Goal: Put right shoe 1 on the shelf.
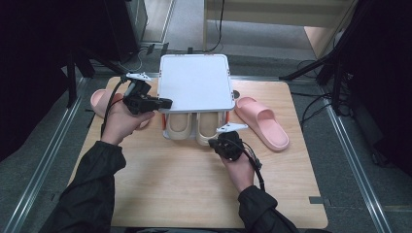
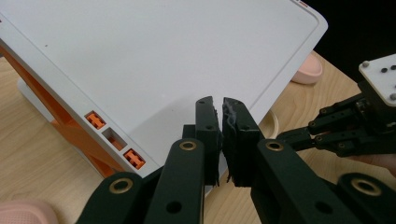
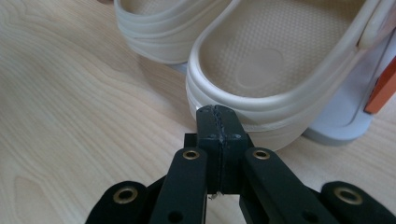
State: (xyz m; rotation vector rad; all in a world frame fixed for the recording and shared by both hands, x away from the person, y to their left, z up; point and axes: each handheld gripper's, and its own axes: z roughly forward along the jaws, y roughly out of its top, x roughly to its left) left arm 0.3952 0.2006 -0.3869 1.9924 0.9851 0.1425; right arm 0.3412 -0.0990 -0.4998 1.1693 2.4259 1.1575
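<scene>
The white rack is standing at the far middle of the table, two beige clogs sitting under its top, heels poking out of the near side. The left gripper is pinching the rack's left edge, fingers closed on it. The right gripper, fingers pressed together on nothing, is touching the nearer clog's heel. One pink slide is lying right of the rack, another left of it (no readable writing anywhere).
</scene>
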